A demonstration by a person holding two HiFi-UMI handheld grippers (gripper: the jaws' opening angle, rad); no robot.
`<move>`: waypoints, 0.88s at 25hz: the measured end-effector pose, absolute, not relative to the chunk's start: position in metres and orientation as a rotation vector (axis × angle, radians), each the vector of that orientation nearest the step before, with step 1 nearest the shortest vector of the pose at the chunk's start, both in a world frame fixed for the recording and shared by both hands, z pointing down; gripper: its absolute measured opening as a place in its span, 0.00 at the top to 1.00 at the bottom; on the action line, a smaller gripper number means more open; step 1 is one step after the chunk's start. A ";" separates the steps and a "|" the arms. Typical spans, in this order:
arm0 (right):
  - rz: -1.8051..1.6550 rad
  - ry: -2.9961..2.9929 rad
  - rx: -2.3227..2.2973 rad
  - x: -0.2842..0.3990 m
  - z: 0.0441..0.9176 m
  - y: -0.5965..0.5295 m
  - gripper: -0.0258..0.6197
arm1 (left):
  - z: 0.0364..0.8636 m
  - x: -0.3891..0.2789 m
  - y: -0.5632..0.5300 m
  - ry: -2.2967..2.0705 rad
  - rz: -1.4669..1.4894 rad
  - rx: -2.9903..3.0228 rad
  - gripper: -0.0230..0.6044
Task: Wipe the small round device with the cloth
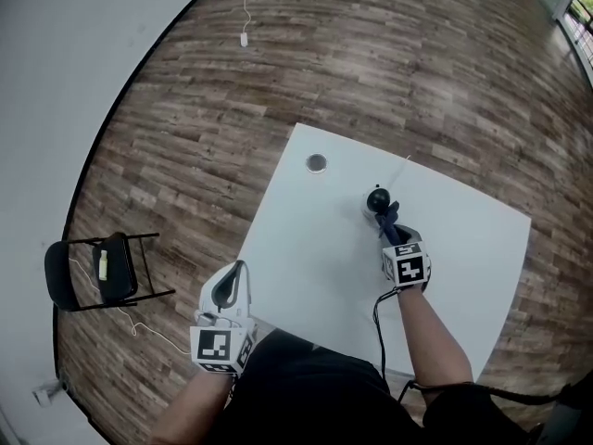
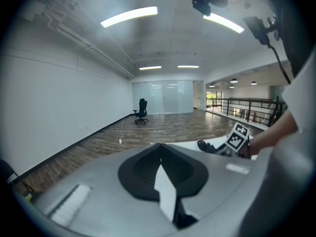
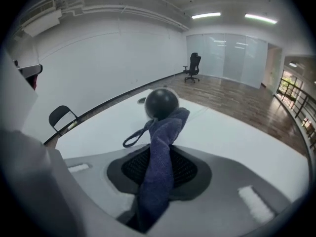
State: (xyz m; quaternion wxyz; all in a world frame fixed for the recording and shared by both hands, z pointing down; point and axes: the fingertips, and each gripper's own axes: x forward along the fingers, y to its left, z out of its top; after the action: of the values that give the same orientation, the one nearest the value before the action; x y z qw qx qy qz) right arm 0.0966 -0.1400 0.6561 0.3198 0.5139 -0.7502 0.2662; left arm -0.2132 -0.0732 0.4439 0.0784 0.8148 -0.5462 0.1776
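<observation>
Right gripper [image 3: 159,154] clamped on blue cloth [image 3: 165,132]; small round device [image 3: 161,102] just beyond jaw tips, cloth end touching it

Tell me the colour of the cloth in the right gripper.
The cloth is dark blue, clearest in the right gripper view.

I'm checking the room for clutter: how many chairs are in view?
2. A black folding chair stands on the floor left of the table in the head view. A black office chair stands far across the room. Others may be out of frame.
</observation>
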 end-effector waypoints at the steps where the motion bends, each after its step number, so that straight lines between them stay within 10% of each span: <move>1: 0.648 -1.973 1.398 0.105 0.643 -0.145 0.81 | 0.443 -0.212 -0.074 -1.634 0.523 2.442 0.95; 22: 0.171 -1.944 1.275 0.079 0.583 -0.192 0.81 | 0.440 -0.239 -0.067 -1.724 0.471 2.363 0.95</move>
State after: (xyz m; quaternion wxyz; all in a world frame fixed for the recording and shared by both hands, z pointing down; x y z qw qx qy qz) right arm 0.0793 -0.1916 0.5833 0.3944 0.5027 -0.7663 0.0675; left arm -0.2385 -0.0674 0.4403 0.0895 0.7943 -0.5796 0.1584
